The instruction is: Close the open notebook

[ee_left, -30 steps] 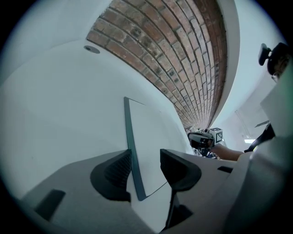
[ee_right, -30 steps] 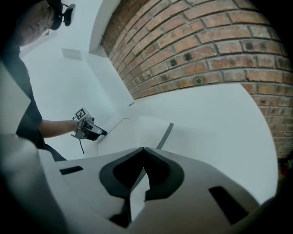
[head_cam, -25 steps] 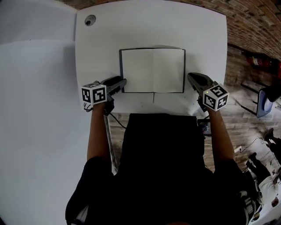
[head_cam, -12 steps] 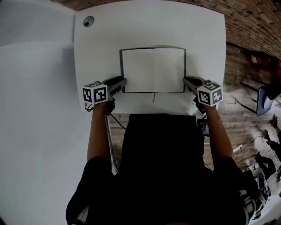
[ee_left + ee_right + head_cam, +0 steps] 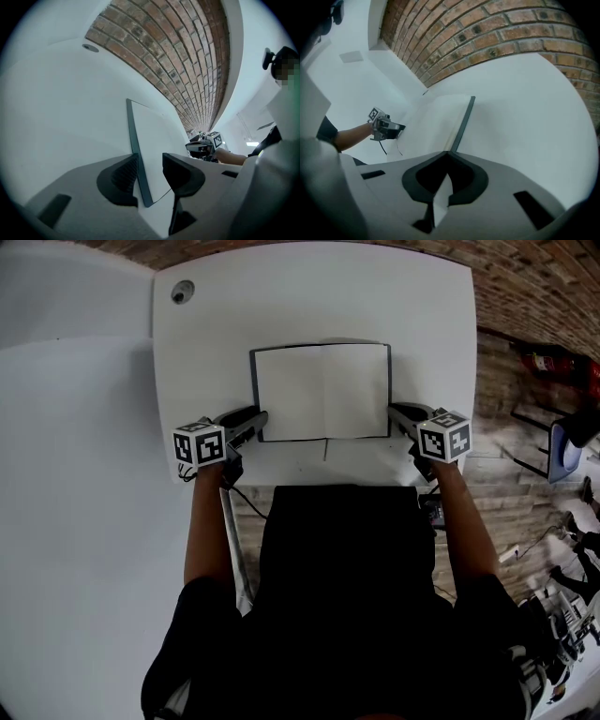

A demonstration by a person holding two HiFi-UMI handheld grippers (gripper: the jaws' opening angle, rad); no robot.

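1. White worktop (image 5: 309, 296), with a round grommet hole (image 5: 182, 292) at the far-left corner. Brick wall (image 5: 173, 51) beyond the far edge.
2. Notebook (image 5: 323, 390) lies open and flat in the middle of the worktop. Blank pages face up, a dark cover rim shows round the edges, and the spine runs near to far.
3. Left gripper (image 5: 255, 418) sits at the notebook's near-left corner, low to the worktop. In the left gripper view its fingers (image 5: 123, 177) stand a narrow way apart and straddle the dark cover edge. One finger is just beside that edge on the outer side. The other is over the page with a clear gap, so there is no grip.
4. Right gripper (image 5: 398, 413) sits at the near-right corner. In the right gripper view its fingers (image 5: 468, 176) have their tips together right where the cover edge comes in. A white sliver of page shows pinched between them, so they are clamped on the notebook's right-hand edge.
5. Person's forearms reach in from the near side, one to each gripper.
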